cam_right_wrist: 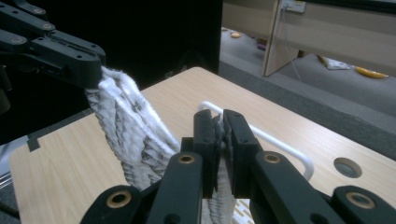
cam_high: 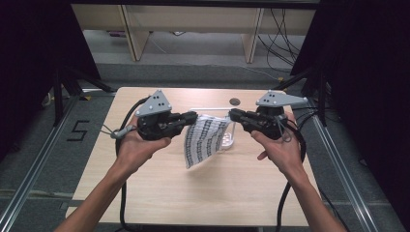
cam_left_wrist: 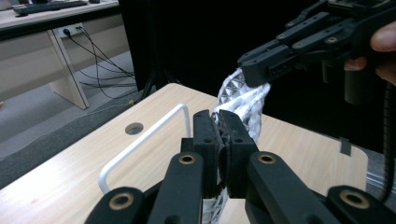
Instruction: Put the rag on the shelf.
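A white cloth (cam_high: 205, 140) with a dark woven pattern hangs above the wooden table (cam_high: 159, 179), held by its top edge at both corners. My left gripper (cam_high: 193, 116) is shut on the cloth's left corner and my right gripper (cam_high: 231, 115) on its right corner. In the left gripper view my jaws (cam_left_wrist: 219, 125) pinch the cloth (cam_left_wrist: 245, 100), and the right gripper (cam_left_wrist: 258, 71) grips its far end at the upper right. In the right gripper view my jaws (cam_right_wrist: 218, 123) clamp the cloth (cam_right_wrist: 130, 130), which stretches away to the left gripper (cam_right_wrist: 81, 63).
A white metal rail (cam_high: 209, 109) on a white base (cam_high: 228, 140) stands on the table behind and under the cloth. A round cable hole (cam_high: 235, 101) sits near the table's far edge. Dark curtains and tripod legs flank the table; desks and cables lie beyond.
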